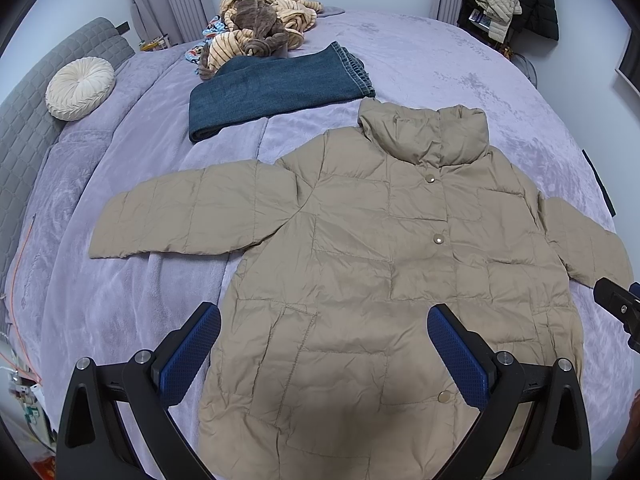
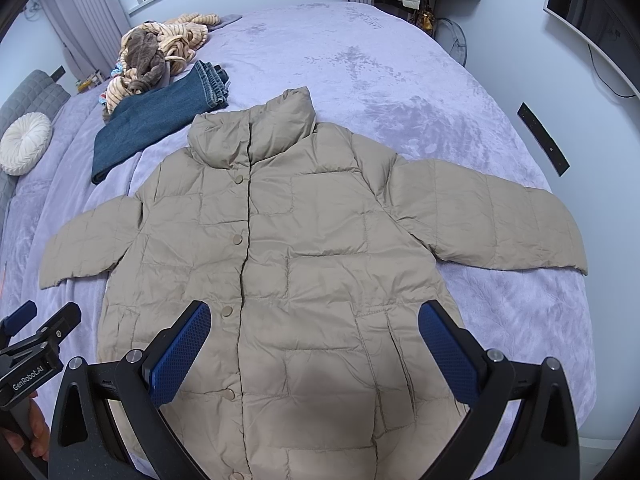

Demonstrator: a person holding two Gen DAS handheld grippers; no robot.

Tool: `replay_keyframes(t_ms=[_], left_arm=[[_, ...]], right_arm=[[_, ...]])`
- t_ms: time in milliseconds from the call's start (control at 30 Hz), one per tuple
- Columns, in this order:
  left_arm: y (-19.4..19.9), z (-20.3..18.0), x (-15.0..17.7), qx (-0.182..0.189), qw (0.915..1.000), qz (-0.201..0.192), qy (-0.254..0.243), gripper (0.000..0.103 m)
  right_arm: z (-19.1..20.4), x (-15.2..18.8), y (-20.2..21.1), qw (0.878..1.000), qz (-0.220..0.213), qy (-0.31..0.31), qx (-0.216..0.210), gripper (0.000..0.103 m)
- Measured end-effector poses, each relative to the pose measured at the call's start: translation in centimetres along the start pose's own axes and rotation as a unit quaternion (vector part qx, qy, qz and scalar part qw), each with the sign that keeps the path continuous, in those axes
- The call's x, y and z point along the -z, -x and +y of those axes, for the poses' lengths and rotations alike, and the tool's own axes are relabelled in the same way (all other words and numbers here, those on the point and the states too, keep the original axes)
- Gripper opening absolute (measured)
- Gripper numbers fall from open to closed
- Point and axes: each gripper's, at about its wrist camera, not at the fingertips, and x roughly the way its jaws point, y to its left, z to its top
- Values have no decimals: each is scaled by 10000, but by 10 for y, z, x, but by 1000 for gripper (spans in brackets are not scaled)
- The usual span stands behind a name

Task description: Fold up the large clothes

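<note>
A beige quilted puffer jacket [image 1: 360,248] [image 2: 280,240] lies flat and face up on the lilac bed, snaps closed, collar toward the far side, both sleeves spread outward. My left gripper [image 1: 324,344] hovers above the jacket's lower left part, its blue-padded jaws wide open and empty. My right gripper [image 2: 314,340] hovers over the lower hem area, also open with nothing between its fingers. The right gripper's tip [image 1: 618,312] shows at the right edge of the left wrist view. The left gripper's body [image 2: 32,344] shows at the lower left of the right wrist view, held by a hand.
Folded blue jeans [image 1: 276,84] [image 2: 160,120] lie beyond the jacket's left shoulder. Behind them sits a heap of striped and brown fabric [image 1: 260,24]. A round cream cushion [image 1: 80,88] rests by the grey headboard [image 1: 36,112]. Clothes hang on a rack [image 1: 508,0] at the far right.
</note>
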Motion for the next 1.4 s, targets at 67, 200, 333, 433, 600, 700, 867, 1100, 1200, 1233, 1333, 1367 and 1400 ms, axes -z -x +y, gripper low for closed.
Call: replay_keyframes(t_ms=[67, 200, 333, 433, 600, 700, 867, 1100, 1200, 1233, 1333, 1367, 1400], left_arm=[[0, 0, 0, 1, 10000, 5, -4, 103], [0, 1, 0, 1, 10000, 8, 5, 103], [0, 1, 1, -6, 10000, 9, 3, 103], [0, 2, 4, -33, 10000, 32, 16, 103], [0, 2, 5, -117, 9998, 98, 89, 103], [0, 1, 5, -168, 9996, 139, 197, 103], [-2, 13, 9, -27, 9981, 254, 563, 103], [-36, 83, 22, 323, 9898, 513, 1287, 103], [-61, 132, 25, 791, 9816, 455, 1678, 103], [-70, 149, 26, 874, 9781, 433, 1840, 103], [-102, 207, 27, 1233, 9619, 397, 2408, 103], [-113, 226, 27, 1337, 9553, 346, 2615, 103], [-127, 248, 27, 1449, 9473, 304, 2842, 103]], right_arm=[[0, 0, 0, 10000, -6, 5, -3, 103], [0, -2, 0, 10000, -10, 12, -8, 103], [1, -3, -1, 10000, -11, 24, -13, 103], [1, -3, -1, 10000, -7, 10, -17, 103], [2, -4, -1, 10000, 8, 47, -49, 103], [2, -8, -1, 9998, 25, 109, -134, 103], [3, -11, -9, 9988, 94, 212, -422, 103], [34, -12, -24, 9948, 106, 489, -886, 103], [59, -8, -35, 9923, 110, 578, -1094, 103], [68, -6, -40, 9911, 107, 594, -1188, 103], [97, -2, -59, 9872, 244, 560, -1473, 103], [110, -2, -69, 9859, 394, 584, -1520, 103], [122, -2, -80, 9845, 565, 649, -1529, 103]])
